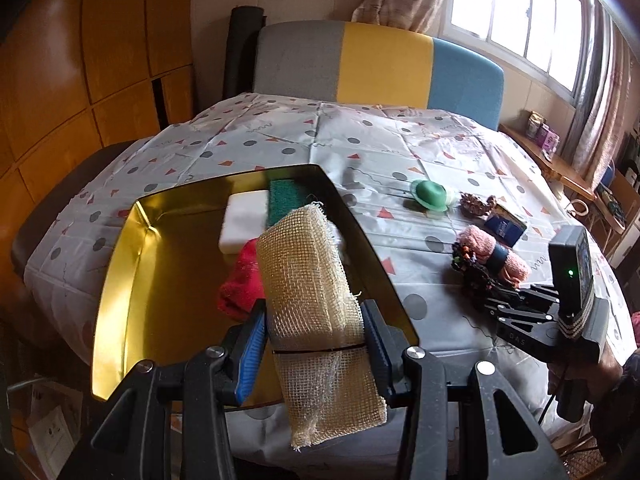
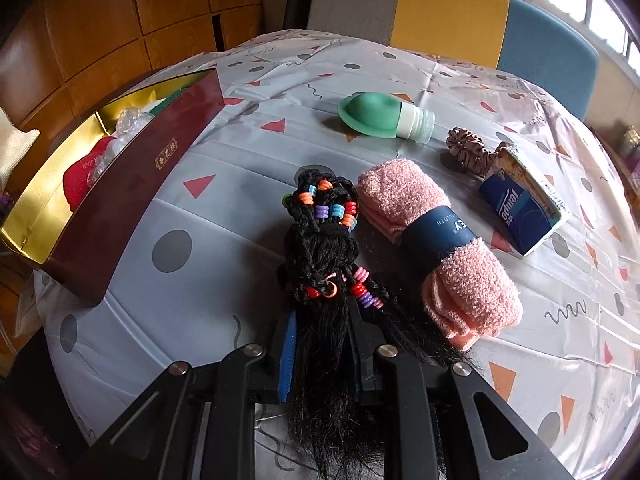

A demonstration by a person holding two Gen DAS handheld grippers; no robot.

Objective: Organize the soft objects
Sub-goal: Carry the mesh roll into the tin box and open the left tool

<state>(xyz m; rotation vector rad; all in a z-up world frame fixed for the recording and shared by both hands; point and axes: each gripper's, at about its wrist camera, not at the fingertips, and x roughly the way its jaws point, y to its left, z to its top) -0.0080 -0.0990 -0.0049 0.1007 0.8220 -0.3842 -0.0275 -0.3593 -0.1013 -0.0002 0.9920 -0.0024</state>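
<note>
Left gripper (image 1: pixel 318 344): clamping a cream mesh pouch (image 1: pixel 316 292), holding it above the gold-lined tin (image 1: pixel 116 264). Tin is containing, near to far, a red cloth (image 1: pixel 240 284), a white sponge (image 1: pixel 244 228) and a green pad (image 1: pixel 286 200).

Right gripper (image 2: pixel 322 350): closing on a black braided hairpiece (image 2: pixel 320 240) with coloured beads, which is lying on the tablecloth (image 2: pixel 180 312).

Just beside the hairpiece, a rolled pink towel (image 2: pixel 440 248) in a dark band is resting. Beyond it are lying a tissue pack (image 2: pixel 524 204), a brown scrunchie (image 2: pixel 468 148) and a green bottle (image 2: pixel 380 116) on its side.
</note>
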